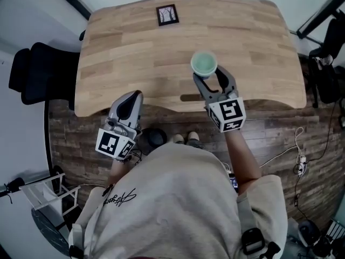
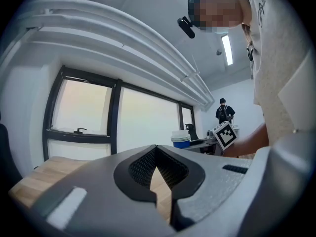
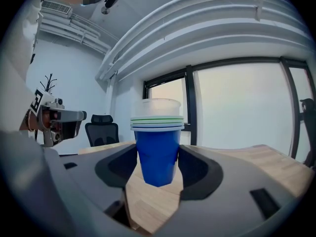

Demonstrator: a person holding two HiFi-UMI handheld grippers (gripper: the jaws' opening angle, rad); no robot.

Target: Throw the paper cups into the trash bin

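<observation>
- On the wooden bench (image 1: 135, 53), toward its near edge and right of the middle, stands a stack of nested paper cups (image 1: 204, 63).
- The outermost cup is blue. Above its rim show a white rim and a green-edged rim, and a pale translucent cup sits on top.
- Seen from the head view, the top cup's inside is pale green, with nothing visible in it.
- The right gripper (image 1: 211, 75) reaches over the bench edge with one jaw on each side of the stack. In its own view both jaws press against the blue cup's sides, so it is clamped on the stack.
- Bare wood shows under the blue cup's base in that view. I cannot tell whether the stack is raised or resting on the bench.
- The left gripper (image 1: 135, 96) is at the bench's near edge, well to the left of the cups. Its jaw tips meet with nothing between them.
- A small dark-framed picture (image 1: 167, 15) lies flat near the far edge of the bench.
- A black office chair (image 1: 38, 72) stands off the bench's left end.
</observation>
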